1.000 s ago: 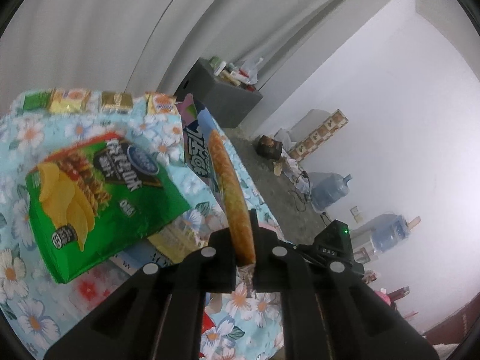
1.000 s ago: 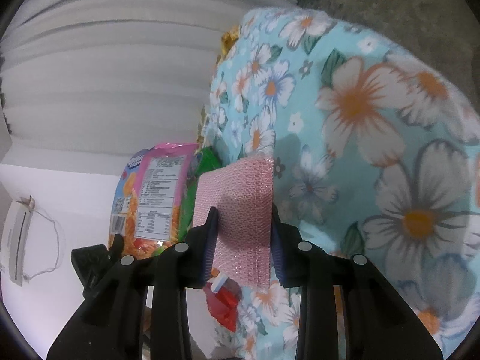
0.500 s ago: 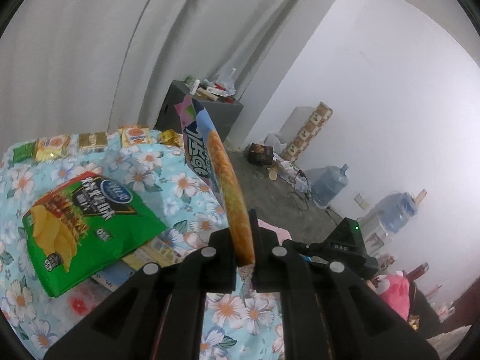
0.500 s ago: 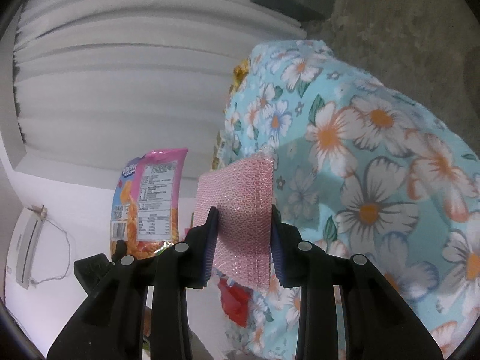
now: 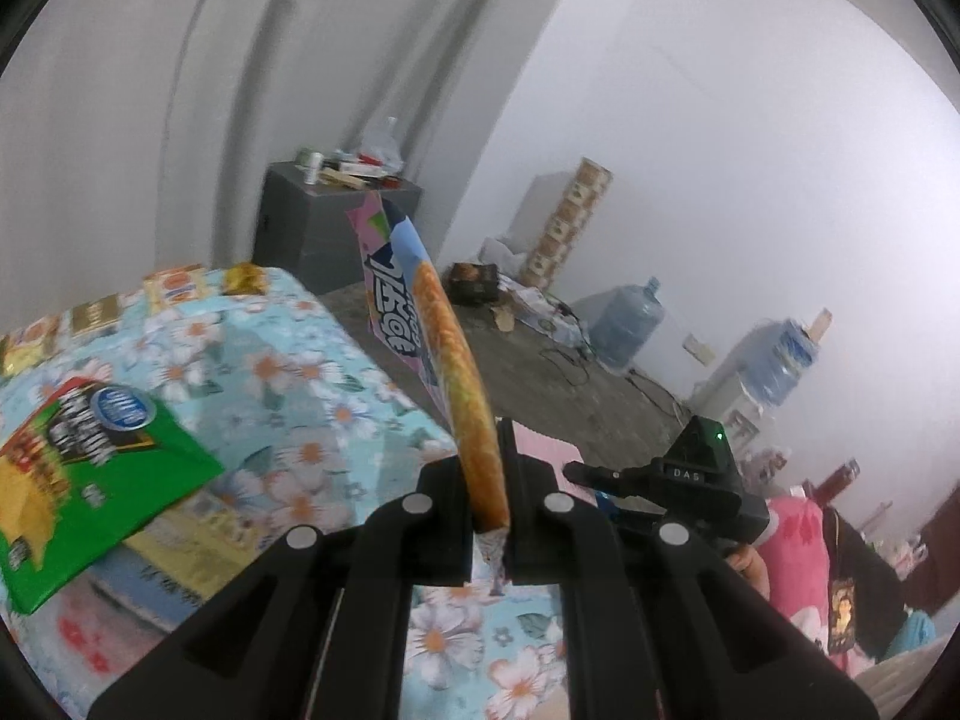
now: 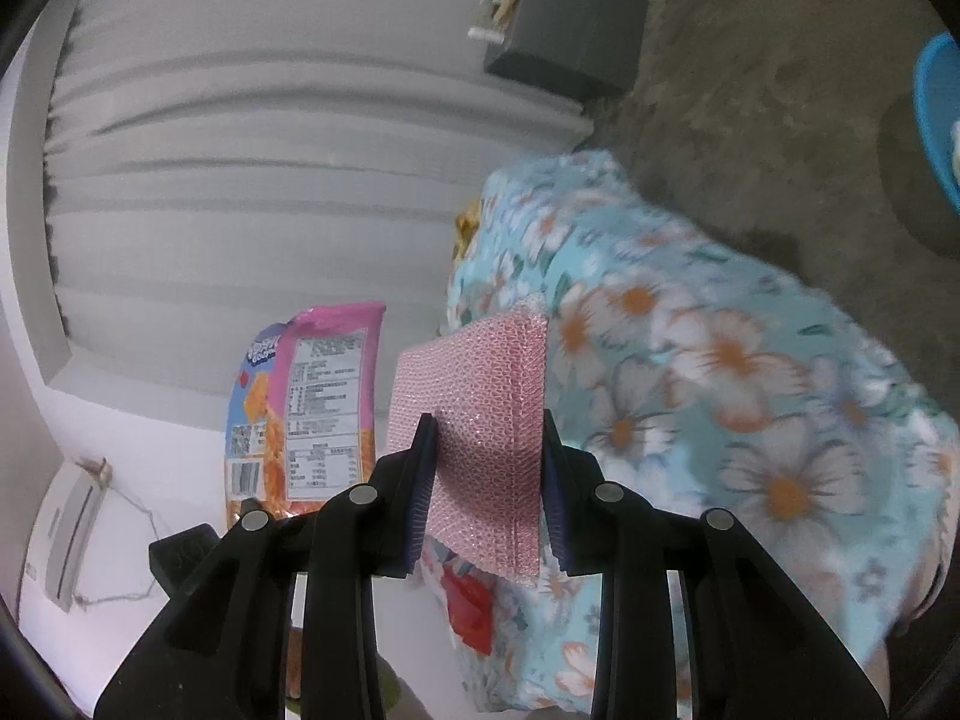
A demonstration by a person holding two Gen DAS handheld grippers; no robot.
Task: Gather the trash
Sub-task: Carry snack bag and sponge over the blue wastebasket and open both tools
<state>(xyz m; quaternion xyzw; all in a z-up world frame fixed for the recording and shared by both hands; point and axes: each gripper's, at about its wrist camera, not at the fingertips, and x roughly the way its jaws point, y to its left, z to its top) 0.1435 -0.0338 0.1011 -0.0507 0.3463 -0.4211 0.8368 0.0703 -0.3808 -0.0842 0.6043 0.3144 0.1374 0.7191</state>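
Note:
My left gripper (image 5: pixel 485 450) is shut on a pink and orange snack bag (image 5: pixel 432 324), held edge-on above the floral table (image 5: pixel 288 360). The same bag shows in the right wrist view (image 6: pixel 306 408), at the left. My right gripper (image 6: pixel 487 438) is shut on a pink bubble-wrap pouch (image 6: pixel 480 420), held off the table's corner. The pouch's edge shows in the left wrist view (image 5: pixel 543 450), beside the other gripper's black body (image 5: pixel 678 480). A green chip bag (image 5: pixel 78 480) lies on the table at the left.
Small snack packets (image 5: pixel 174 285) line the table's far edge. A dark cabinet (image 5: pixel 324 222) with clutter stands behind. Water jugs (image 5: pixel 627 324) and cables sit on the concrete floor. A blue bowl's rim (image 6: pixel 933 114) shows on the floor at the right.
Both grippers have lifted and pulled back from the table with their loads. The table now sits lower and farther left in the left view, and more floor shows.

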